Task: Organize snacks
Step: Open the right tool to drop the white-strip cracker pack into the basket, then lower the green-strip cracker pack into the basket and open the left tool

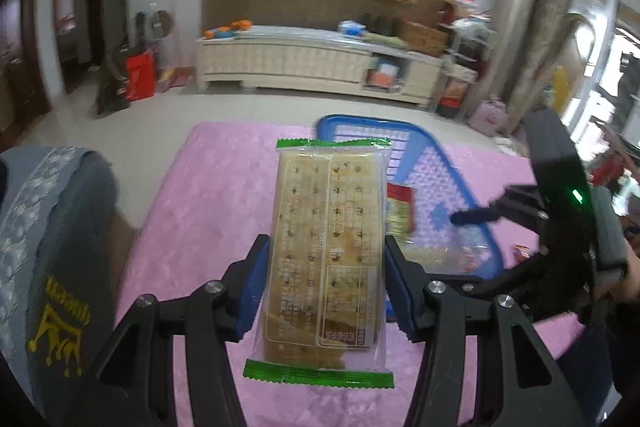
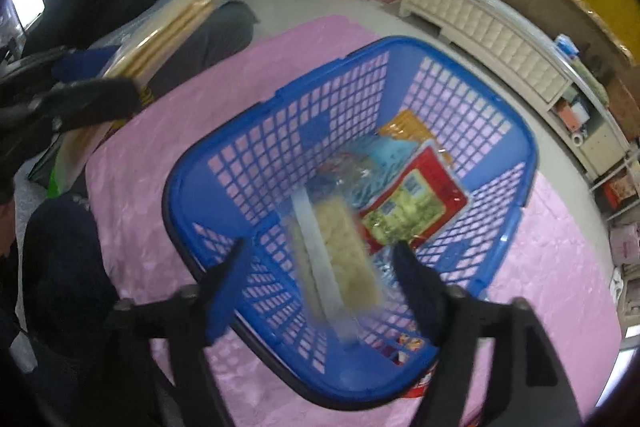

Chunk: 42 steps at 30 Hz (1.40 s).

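Cracker packet [image 1: 326, 251], light, crinkly and fragile, is sitting pinched at its long edges in the left gripper [image 1: 326, 283] just beside the blue basket [image 2: 224, 147]; over the basket, the right gripper [image 2: 320, 287] is hanging spread, a blurred packet [image 2: 340, 259] between its fingers. Label print is staying unreadable.

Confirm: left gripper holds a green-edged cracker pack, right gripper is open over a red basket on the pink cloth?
One error: the basket is blue, not red, as the right wrist view shows. The rest stands: the left gripper holds the green-edged cracker pack, and the right gripper is open above the basket on the pink cloth.
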{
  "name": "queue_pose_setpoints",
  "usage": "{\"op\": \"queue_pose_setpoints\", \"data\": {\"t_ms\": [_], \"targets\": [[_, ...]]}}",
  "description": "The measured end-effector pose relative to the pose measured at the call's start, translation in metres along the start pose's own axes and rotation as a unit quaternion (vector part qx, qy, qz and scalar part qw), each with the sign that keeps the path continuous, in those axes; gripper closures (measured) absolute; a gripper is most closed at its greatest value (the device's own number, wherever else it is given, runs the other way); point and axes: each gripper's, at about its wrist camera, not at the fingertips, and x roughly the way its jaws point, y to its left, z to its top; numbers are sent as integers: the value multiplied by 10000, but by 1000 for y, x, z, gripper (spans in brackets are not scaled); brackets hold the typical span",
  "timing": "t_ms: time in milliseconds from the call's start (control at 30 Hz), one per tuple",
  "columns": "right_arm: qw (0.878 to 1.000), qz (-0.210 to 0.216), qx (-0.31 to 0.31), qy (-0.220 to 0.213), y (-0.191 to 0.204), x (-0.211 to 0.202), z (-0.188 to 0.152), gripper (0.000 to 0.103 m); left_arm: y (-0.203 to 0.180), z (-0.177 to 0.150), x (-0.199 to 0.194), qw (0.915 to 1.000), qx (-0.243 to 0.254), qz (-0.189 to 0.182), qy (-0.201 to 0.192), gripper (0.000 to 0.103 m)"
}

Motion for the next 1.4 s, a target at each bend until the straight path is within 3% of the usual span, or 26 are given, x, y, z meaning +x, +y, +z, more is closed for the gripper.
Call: {"op": "queue_pose_setpoints", "data": {"t_ms": [100, 200, 600, 967, 1267, 1400], "targets": [[9997, 31, 183, -150, -5, -12, -6, 3, -10, -1, 0, 9996, 258, -64, 8, 51], [9989, -257, 217, -323, -4, -28, -15, 1, -16, -1, 1, 9992, 388, -95, 73, 51], [9808, -1001, 1491, -757, -34, -60, -41, 0, -40, 13, 24, 9930, 1147, 36, 268, 51], [9644, -1273, 2096, -990, -57, -65, -54, 0, -64, 25, 64, 9781, 2039, -72, 422, 51], [9592, -1266, 2344, -945, -69, -52, -61, 0, -73, 21, 84, 9693, 2380, -296, 551, 51], [9589, -1201, 2390, -950, -71, -50, -66, 0, -69, 22, 91, 9693, 2350, -400, 601, 51]]}}
